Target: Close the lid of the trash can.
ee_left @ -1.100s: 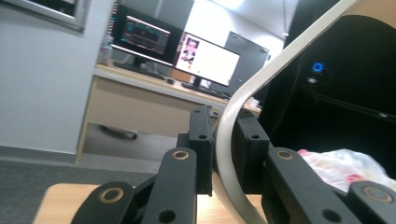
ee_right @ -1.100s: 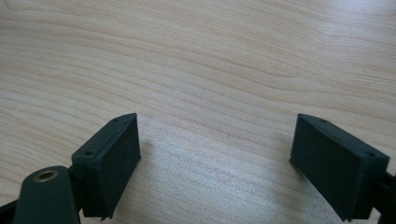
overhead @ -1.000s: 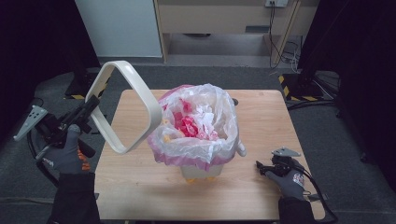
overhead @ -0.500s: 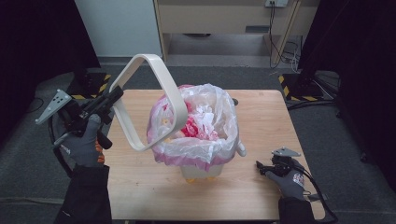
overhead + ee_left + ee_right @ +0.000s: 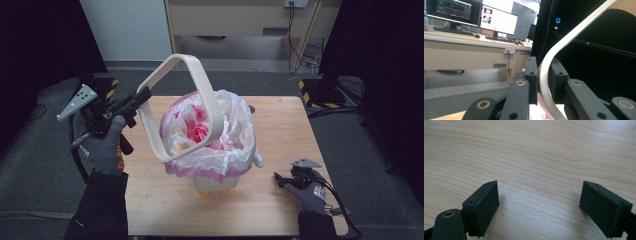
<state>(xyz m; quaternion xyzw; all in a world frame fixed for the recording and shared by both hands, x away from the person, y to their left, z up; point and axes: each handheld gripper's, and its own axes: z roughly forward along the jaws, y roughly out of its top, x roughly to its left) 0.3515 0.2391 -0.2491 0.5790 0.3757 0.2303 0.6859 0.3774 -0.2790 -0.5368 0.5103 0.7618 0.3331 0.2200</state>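
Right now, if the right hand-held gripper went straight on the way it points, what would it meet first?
Probably the wooden table. The right hand-held gripper has open jaws angled down at bare tabletop, with nothing between them. Farther along, the bagged bin may lie in line, but depth is unclear.

Cream ring [image 5: 210, 107], pink-tinted bag [image 5: 235, 160], pale woodgrain table [image 5: 280, 125].

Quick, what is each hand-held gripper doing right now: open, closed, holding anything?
Left hand-held gripper: closed on the cream bin ring, held above the lined bin.
Right hand-held gripper: open, holding nothing, over the wooden table.
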